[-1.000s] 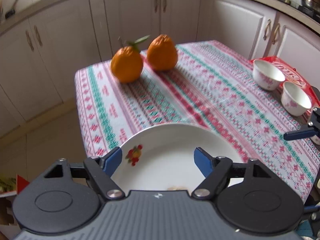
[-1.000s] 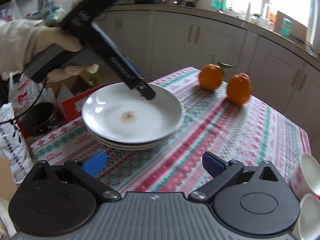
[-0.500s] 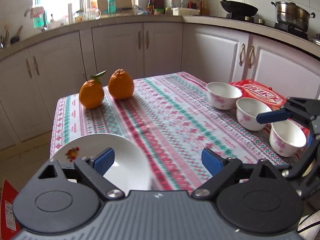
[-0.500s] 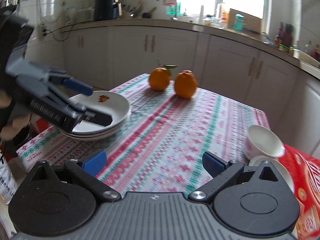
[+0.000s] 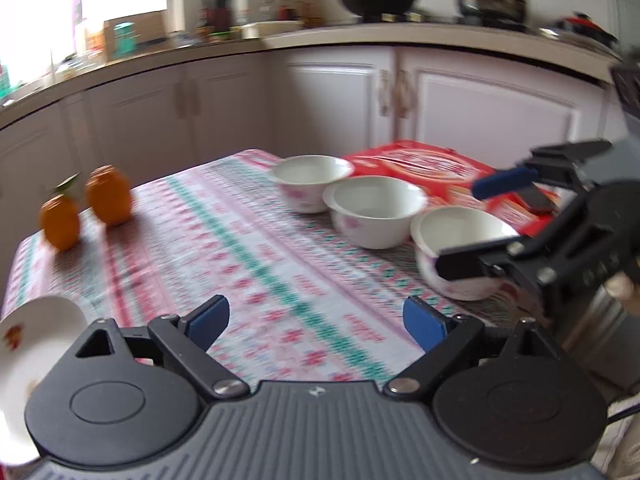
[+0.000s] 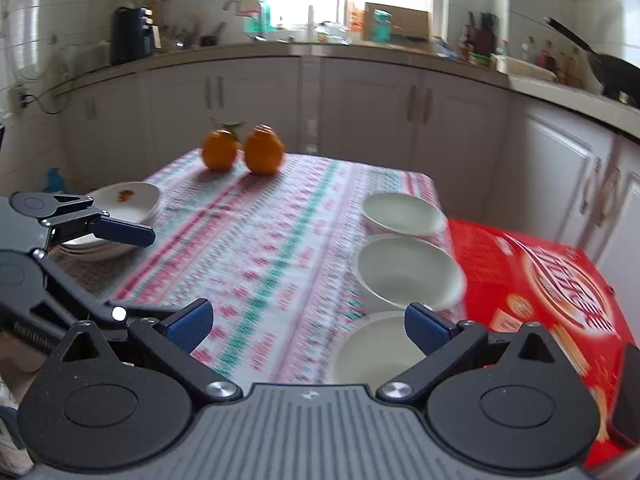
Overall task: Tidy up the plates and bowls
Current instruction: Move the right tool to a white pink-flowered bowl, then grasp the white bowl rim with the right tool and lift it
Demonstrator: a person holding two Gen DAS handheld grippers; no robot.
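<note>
In the left wrist view, the left gripper (image 5: 316,322) stood wide with nothing between its pads. A second before, it had been closed around the rim of a white plate; now only an edge of the plate (image 5: 24,344) showed, at nine o'clock of the gripper. So the plate had been let go, and the view had swung across the tablecloth (image 5: 248,256) to three bowls (image 5: 376,210) in a row toward one o'clock. The right gripper (image 5: 476,224) hung over the nearest bowl, its pads well apart.

In the right wrist view, the right gripper's jaws stood wide and empty, the nearest bowl (image 6: 372,350) partly behind its right finger. The plate stack (image 6: 120,216) lay at ten o'clock, with the left gripper (image 6: 136,276) near it. Where a second earlier this view had faced the plates, it now faced the bowls. By that, the plates looked done and the bowls were next.
</note>
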